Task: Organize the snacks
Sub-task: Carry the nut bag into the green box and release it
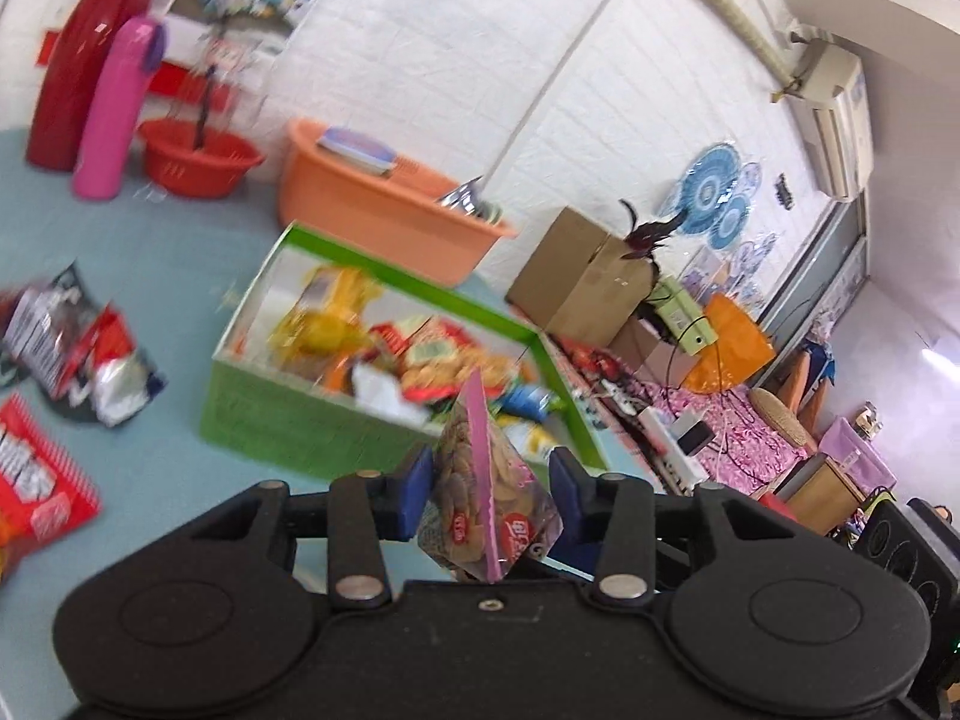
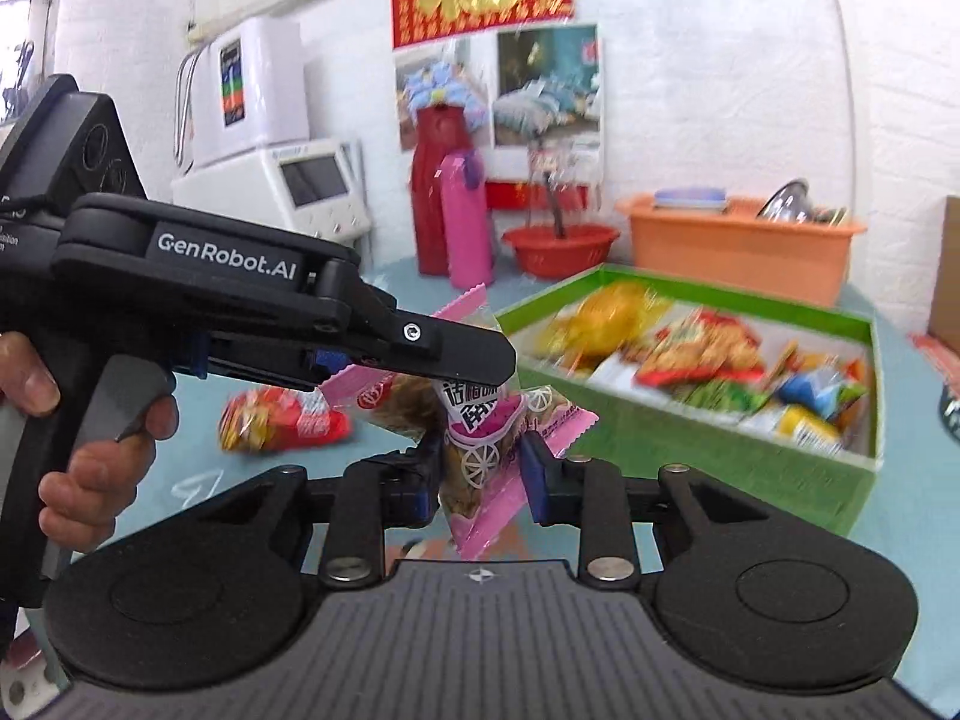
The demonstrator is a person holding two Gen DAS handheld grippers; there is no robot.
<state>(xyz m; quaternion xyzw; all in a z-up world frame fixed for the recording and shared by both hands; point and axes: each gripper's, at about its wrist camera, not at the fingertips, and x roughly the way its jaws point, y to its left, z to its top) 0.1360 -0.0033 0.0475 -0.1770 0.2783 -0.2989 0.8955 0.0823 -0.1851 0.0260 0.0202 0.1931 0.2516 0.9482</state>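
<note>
In the left wrist view, the left gripper point(image 1: 491, 495) has its fingers closed on a pink snack packet point(image 1: 487, 498), held above the blue desk point(image 1: 150, 252) just before the green box point(image 1: 282, 414) of snacks. In the right wrist view, the right gripper point(image 2: 477, 477) pinches the same pink snack packet point(image 2: 480, 438), while the left gripper point(image 2: 414, 354) clamps its upper end; the green box point(image 2: 708, 468) sits just beyond.

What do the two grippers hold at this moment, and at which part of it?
Both hold one pink snack packet. The right gripper pinches its lower middle; the left gripper grips its upper end, near the sealed edge.
</note>
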